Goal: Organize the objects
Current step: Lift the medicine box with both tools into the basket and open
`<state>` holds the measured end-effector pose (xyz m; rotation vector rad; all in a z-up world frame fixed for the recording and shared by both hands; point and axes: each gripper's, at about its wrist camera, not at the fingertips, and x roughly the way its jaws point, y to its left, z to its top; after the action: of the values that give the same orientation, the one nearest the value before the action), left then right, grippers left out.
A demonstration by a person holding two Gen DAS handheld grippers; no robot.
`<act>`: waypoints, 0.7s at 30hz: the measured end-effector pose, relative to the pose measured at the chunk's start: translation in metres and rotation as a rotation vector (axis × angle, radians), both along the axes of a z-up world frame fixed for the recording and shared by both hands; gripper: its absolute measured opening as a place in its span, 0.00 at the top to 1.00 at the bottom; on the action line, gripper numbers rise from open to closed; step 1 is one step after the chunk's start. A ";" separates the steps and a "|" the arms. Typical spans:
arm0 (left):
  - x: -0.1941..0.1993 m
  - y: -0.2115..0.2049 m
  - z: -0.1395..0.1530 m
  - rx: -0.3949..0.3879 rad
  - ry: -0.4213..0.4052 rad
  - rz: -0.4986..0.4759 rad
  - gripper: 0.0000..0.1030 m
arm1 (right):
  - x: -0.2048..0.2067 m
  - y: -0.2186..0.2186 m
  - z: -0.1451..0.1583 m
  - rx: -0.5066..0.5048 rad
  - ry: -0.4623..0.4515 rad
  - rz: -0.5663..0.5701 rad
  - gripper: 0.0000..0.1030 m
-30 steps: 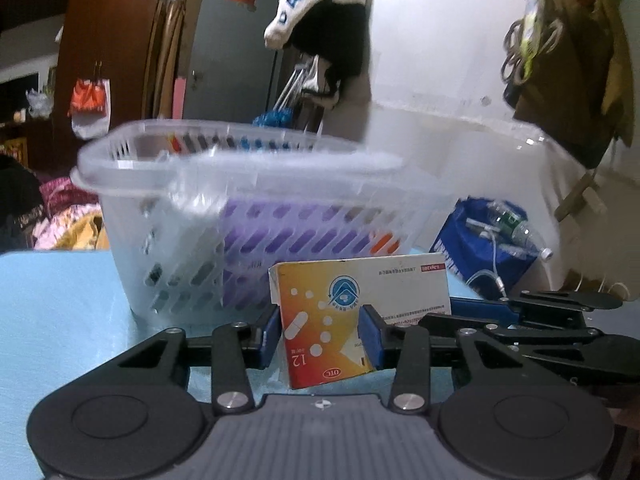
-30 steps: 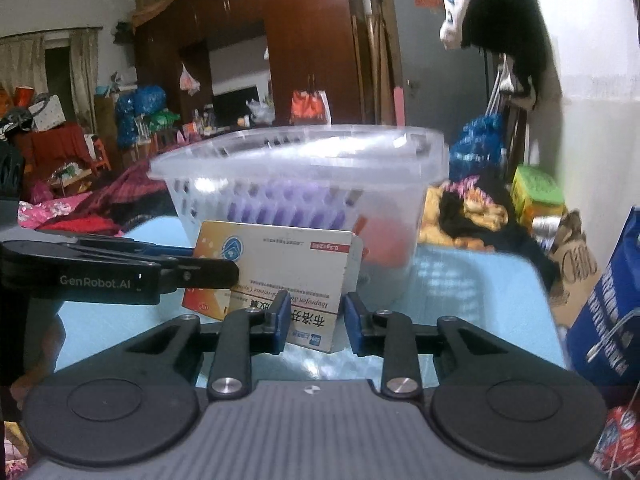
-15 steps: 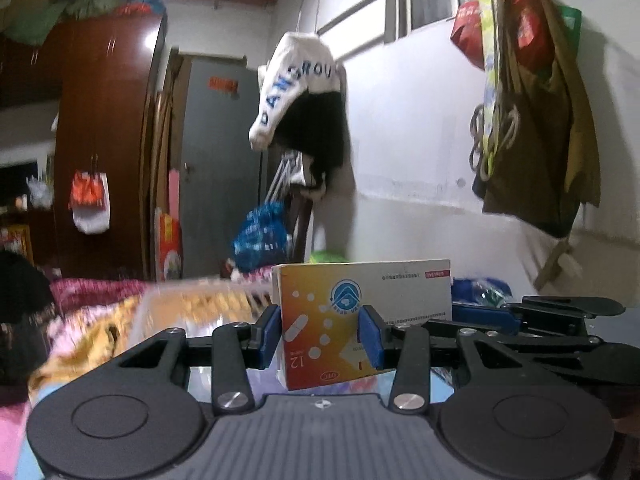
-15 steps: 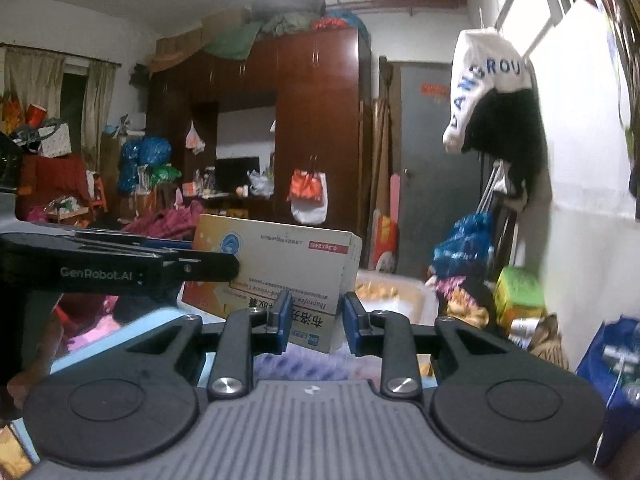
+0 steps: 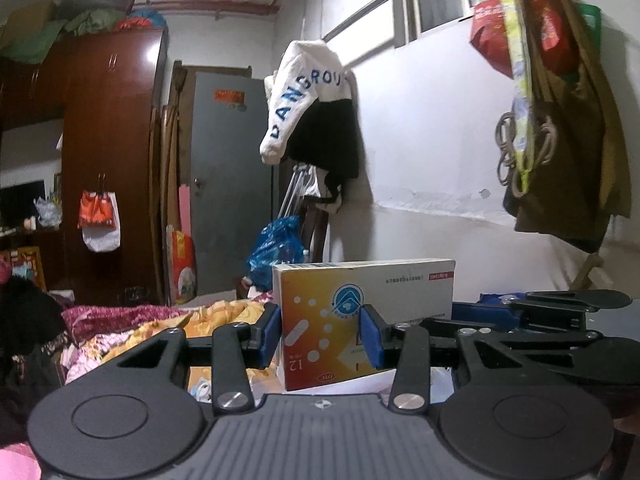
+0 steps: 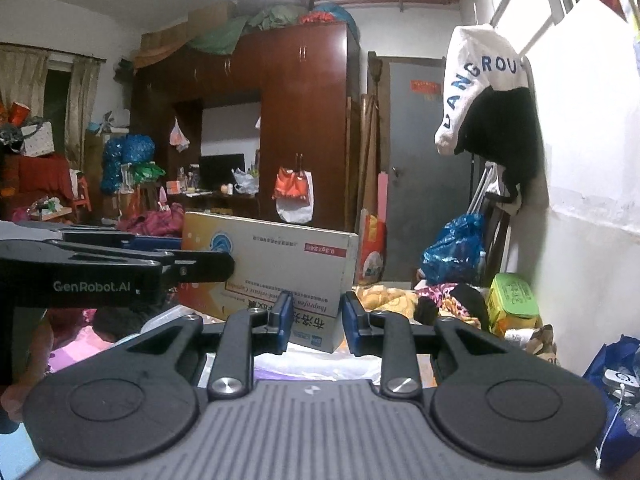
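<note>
Left wrist: both hand-held grippers (image 5: 320, 338) (image 6: 314, 322) clamp medicine box (image 5: 360, 312).

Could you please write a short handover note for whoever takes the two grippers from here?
Left gripper: shut on the medicine box, at its orange end.
Right gripper: shut on the same box, at the white end with the printed text.
The box is carried in the air between the two grippers, roughly level, long side across. No basket or container shows in either view now; both cameras look out over the room and bedding.
Done: box picked up with both grippers.
Left: put the box where it belongs and release both grippers.
</note>
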<state>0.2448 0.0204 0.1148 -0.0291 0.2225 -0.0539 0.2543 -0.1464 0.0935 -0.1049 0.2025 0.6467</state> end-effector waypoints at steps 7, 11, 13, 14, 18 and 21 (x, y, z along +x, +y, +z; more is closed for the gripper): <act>0.020 0.020 -0.014 -0.022 0.052 0.008 0.55 | 0.011 0.016 -0.011 -0.037 0.042 -0.004 0.71; 0.035 0.029 -0.024 -0.032 0.091 0.020 0.55 | 0.022 0.024 -0.017 -0.059 0.078 -0.014 0.71; 0.042 0.031 -0.029 -0.032 0.114 0.024 0.55 | 0.027 0.028 -0.022 -0.079 0.097 -0.021 0.71; 0.046 0.032 -0.031 -0.033 0.126 0.025 0.55 | 0.030 0.029 -0.023 -0.084 0.106 -0.023 0.71; 0.059 0.037 -0.039 -0.036 0.175 0.033 0.54 | 0.039 0.032 -0.029 -0.107 0.143 -0.032 0.71; 0.066 0.041 -0.044 -0.055 0.201 0.038 0.48 | 0.043 0.033 -0.030 -0.109 0.171 -0.030 0.69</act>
<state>0.3103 0.0614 0.0712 -0.0941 0.4209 -0.0191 0.2972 -0.1139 0.0635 -0.1510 0.4039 0.6151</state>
